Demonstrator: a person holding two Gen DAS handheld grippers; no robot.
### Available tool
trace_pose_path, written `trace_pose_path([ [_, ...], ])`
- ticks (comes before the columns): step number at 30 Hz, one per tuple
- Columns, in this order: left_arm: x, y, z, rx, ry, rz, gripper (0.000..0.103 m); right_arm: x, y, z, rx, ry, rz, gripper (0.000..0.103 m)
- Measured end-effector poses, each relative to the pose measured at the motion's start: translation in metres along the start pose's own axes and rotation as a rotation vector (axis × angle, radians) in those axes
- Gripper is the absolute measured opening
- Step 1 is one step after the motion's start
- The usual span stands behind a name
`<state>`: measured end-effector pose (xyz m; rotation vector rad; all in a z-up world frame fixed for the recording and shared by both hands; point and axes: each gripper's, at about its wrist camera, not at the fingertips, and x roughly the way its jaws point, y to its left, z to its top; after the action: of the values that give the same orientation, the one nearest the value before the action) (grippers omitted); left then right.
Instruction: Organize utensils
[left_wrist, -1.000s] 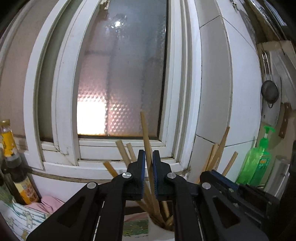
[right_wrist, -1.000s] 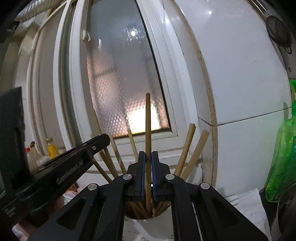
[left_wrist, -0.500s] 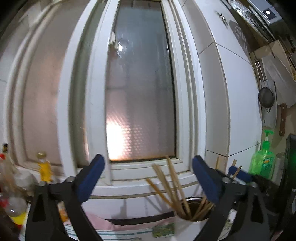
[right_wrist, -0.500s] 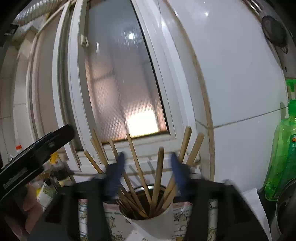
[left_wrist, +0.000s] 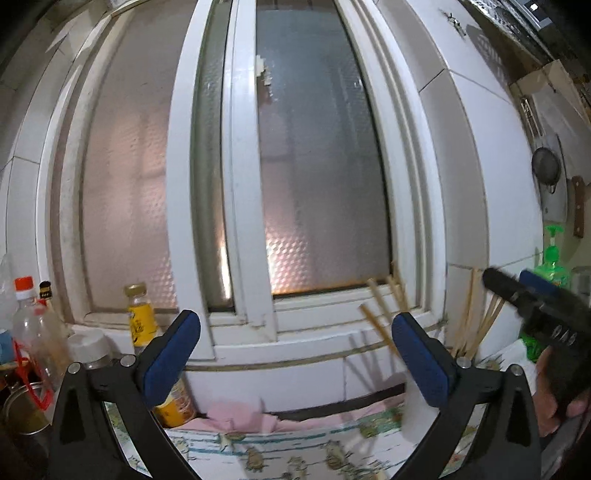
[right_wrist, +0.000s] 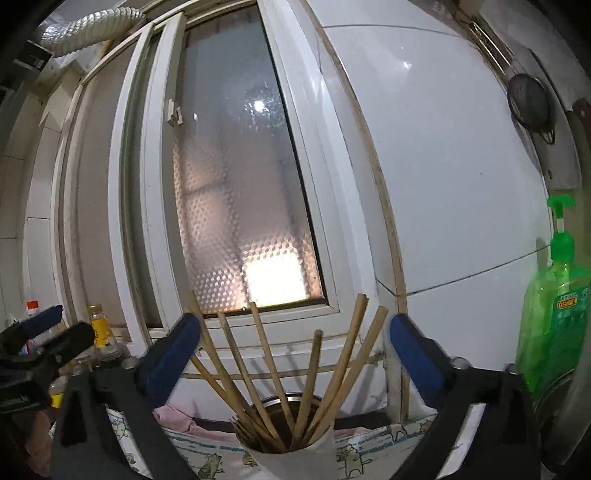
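Note:
Several wooden chopsticks (right_wrist: 280, 384) stand fanned out in a white cup (right_wrist: 295, 461) on the counter below the window. My right gripper (right_wrist: 295, 343) is wide open and empty, its blue pads on either side of the chopstick tops. My left gripper (left_wrist: 295, 350) is also wide open and empty, facing the window frame to the left of the cup. In the left wrist view the chopsticks (left_wrist: 384, 317) and cup (left_wrist: 415, 410) sit at the right, partly hidden behind the right finger (left_wrist: 421, 358). The right gripper's body (left_wrist: 535, 306) shows at that view's right edge.
A green soap pump bottle (right_wrist: 554, 317) stands right of the cup. Yellow-labelled and clear bottles (left_wrist: 142, 321) crowd the left of the sill. A pink cloth (left_wrist: 240, 417) lies against the wall. A strainer (right_wrist: 532, 103) hangs on the tiled wall. A cartoon-print mat (left_wrist: 295, 458) covers the counter.
Both grippers were shut on chopsticks above the cup a second ago. Both have opened, the chopsticks dropped into the cup, and the left gripper has swung away to the left.

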<state>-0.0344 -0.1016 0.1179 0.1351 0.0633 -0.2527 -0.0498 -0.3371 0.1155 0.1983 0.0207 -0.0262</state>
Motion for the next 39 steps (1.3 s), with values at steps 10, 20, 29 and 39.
trace_pose_path([
  [10,0.004,0.036,-0.038,-0.062,0.019,-0.002,0.103,-0.007,0.026,-0.011,-0.074,-0.015,0.019,0.103],
  [20,0.015,0.053,-0.073,-0.087,0.033,0.015,0.103,-0.006,0.043,-0.042,-0.067,-0.04,-0.045,0.103],
  [29,0.02,0.045,-0.081,-0.048,0.049,0.053,0.103,0.001,0.068,-0.077,-0.193,-0.009,-0.062,0.103],
  [39,0.043,0.054,-0.088,-0.086,0.173,0.052,0.103,0.021,0.076,-0.081,-0.261,0.078,-0.14,0.103],
])
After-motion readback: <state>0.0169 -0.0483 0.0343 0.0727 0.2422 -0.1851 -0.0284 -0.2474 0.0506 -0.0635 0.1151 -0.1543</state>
